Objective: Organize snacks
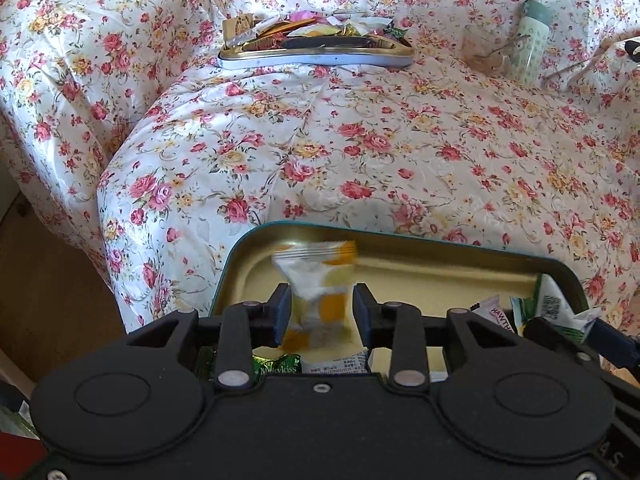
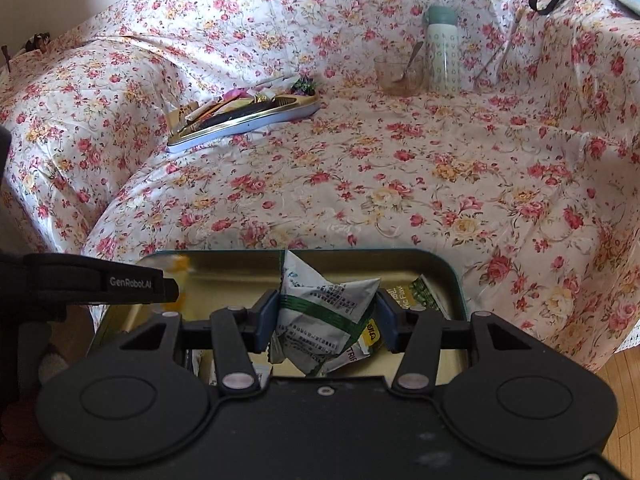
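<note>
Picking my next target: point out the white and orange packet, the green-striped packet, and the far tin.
white and orange packet (image 1: 320, 300), left wrist view, its middle.
green-striped packet (image 2: 326, 312), right wrist view, printed front.
far tin (image 1: 316, 59), left wrist view, near rim.

You cannot read the blurred white-and-orange packet (image 1: 320, 280) between your left gripper's (image 1: 322, 312) pads, both gripper bodies hide the near part of the green tin (image 2: 456, 280) with its wrappers, and the far tin's (image 1: 316, 58) heaped contents are too small to identify.
</note>
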### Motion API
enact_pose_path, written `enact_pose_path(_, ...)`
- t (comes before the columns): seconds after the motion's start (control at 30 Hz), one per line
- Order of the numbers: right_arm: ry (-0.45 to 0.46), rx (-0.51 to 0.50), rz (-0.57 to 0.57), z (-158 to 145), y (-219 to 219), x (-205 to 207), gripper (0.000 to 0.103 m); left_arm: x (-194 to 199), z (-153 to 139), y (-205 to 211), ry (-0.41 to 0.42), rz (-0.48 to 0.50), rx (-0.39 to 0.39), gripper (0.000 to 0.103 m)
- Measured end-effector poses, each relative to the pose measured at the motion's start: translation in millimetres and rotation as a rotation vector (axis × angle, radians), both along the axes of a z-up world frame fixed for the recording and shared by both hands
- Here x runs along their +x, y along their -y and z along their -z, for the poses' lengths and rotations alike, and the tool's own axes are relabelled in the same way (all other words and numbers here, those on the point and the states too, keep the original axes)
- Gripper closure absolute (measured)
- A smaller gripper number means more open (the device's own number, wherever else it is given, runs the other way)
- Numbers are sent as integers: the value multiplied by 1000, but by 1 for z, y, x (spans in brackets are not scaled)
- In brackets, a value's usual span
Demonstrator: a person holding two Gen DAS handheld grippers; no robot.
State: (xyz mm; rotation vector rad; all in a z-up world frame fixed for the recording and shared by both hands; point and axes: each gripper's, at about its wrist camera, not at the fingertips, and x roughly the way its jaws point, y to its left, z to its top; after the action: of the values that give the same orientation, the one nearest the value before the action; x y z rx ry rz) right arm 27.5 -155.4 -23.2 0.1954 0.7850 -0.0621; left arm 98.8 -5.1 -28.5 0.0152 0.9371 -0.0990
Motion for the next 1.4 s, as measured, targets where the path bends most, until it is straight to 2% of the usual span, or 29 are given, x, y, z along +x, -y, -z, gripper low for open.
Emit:
enact_pose_path(0.07,-4,3,-1,0,0,3,49,-1,-2,0,10,1,-6,54)
enact_pose_path(0.53,51,-16,-31,-16,-7,24,45,-10,-15,-3,60,-4,-5,54)
enact_pose_path(0.7,47,-18,-22,-20,-6,15,44,-17,-20,-4,81,2,-8,54)
enact_pose_path(0.97,-15,-45,17,-18,-1,-8,44,-37,-24,-4,111,32,10,54)
enact_pose_path(1.4,-50,-99,75,-14,5,-42,43,-75,-15,-4,124,62,46,54)
